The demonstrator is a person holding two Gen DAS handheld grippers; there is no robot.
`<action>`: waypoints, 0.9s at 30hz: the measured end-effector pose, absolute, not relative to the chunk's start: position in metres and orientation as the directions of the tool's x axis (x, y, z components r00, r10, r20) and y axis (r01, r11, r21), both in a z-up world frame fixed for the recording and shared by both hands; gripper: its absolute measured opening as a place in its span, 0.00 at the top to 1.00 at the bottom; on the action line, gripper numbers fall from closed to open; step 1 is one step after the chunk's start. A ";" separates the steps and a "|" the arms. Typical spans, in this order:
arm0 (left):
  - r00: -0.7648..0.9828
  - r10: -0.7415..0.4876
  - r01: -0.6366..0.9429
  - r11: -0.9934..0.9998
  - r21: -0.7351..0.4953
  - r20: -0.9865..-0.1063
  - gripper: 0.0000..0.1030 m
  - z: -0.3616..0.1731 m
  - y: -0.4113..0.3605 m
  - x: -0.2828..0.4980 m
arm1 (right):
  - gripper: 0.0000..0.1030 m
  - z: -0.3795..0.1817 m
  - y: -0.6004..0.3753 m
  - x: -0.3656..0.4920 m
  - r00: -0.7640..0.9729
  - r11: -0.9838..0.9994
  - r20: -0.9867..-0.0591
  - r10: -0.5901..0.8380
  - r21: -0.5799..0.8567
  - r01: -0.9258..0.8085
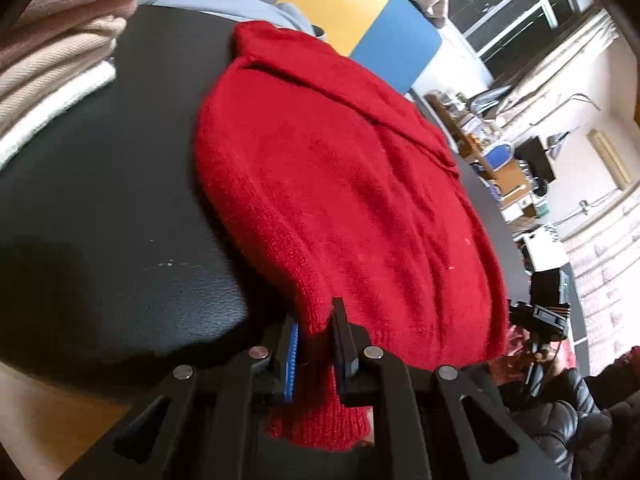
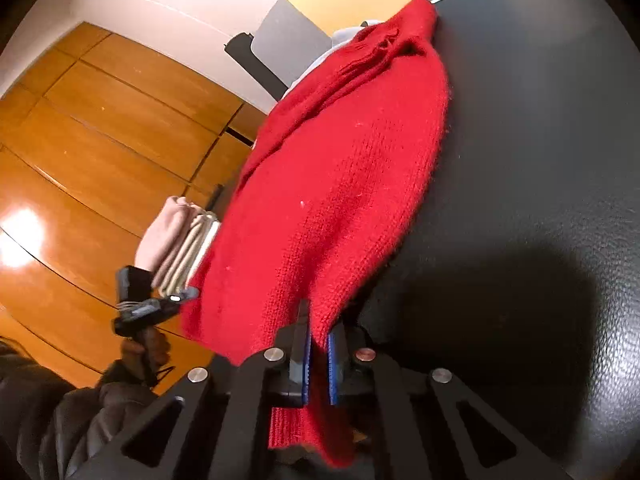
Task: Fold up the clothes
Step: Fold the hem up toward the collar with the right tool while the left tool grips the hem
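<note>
On black table, both grippers clamped on red sweater hem

Black textured bench seen under everything. Yellow and blue panel seen beyond its far edge, w/ dark window at upper right. Cluttered desks seen in bkgd. Orange wood-panel floor seen in right wrist view.

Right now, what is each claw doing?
Left gripper: shut on the red sweater hem.
Right gripper: shut on the same sweater's hem.
</note>
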State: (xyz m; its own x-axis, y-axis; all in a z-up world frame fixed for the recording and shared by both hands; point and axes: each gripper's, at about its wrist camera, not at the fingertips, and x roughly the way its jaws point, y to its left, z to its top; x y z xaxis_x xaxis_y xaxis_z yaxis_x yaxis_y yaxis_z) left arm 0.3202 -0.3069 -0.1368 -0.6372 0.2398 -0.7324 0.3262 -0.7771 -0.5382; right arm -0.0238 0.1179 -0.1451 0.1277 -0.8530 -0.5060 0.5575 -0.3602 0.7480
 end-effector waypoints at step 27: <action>-0.902 0.275 0.047 -0.704 -0.709 -0.333 0.90 -0.037 -0.389 0.190 | 0.92 -0.074 0.048 -0.116 0.039 -0.209 -0.261 -0.965 0.846 0.491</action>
